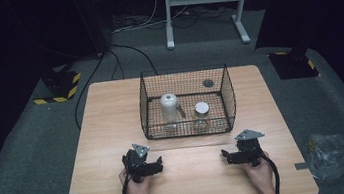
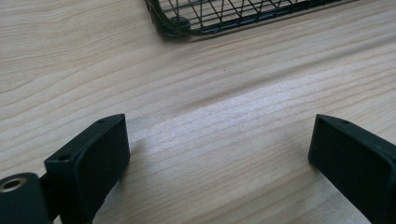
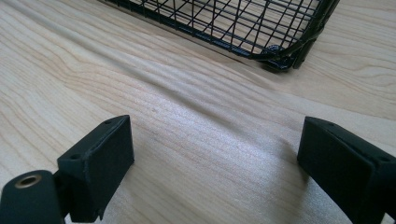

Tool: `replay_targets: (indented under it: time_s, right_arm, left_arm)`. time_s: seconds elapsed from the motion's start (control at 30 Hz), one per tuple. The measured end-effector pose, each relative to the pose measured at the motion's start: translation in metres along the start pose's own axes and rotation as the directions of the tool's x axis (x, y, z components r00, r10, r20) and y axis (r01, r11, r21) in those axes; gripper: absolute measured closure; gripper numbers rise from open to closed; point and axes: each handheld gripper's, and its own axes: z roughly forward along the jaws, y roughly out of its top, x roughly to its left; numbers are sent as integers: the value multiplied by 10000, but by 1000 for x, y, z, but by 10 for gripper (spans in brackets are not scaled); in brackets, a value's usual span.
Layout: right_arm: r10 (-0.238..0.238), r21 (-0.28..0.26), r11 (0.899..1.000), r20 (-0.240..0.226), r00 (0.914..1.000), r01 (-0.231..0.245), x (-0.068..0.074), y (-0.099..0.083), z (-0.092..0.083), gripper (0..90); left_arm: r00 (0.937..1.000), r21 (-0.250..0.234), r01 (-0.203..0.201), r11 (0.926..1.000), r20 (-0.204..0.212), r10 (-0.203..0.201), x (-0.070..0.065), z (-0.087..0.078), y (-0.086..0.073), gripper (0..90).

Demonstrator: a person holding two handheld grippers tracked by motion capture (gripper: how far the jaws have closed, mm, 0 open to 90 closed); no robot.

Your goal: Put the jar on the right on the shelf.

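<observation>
On the wooden table (image 1: 109, 135), mid-depth, sits a black wire basket (image 1: 186, 101), open side up, long axis running left-right across the table, short axis front-to-back; near long wall faces the person. Inside, toward the near wall: a tall white-topped jar (image 1: 169, 108) upright at left, a shorter jar with a white lid (image 1: 202, 113) upright at right, the two near each other but apart. Dark round spot (image 1: 208, 83) at the far right of the basket; can't tell what it is. Left gripper (image 1: 155, 166) rests on the table just in front of the basket's near-left corner, held in the left hand (image 1: 136, 192), jaws pointing right, toward table centre. Right gripper (image 1: 228, 156) sits in front of the near-right corner, in the right hand (image 1: 259, 172), jaws pointing left, so the two face each other, well apart. Left gripper view: jaws spread wide, bare wood between them, basket corner (image 2: 175, 23) ahead at upper left. Right gripper view: same, jaws wide apart, nothing between, basket corner (image 3: 280, 60) ahead at upper right. Neither gripper touches the basket. Off the table at right, a clear crumpled plastic bag (image 1: 329, 153) lies on the grey carpet.
</observation>
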Motion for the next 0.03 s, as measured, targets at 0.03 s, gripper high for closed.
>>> replay_targets:
  time_s: [0.03]
  right_arm:
    - [-1,2,10000,0,10000,1,0,0,0,105]
  left_arm:
    - [10000,2,0,10000,-1,0,0,0,0,55]
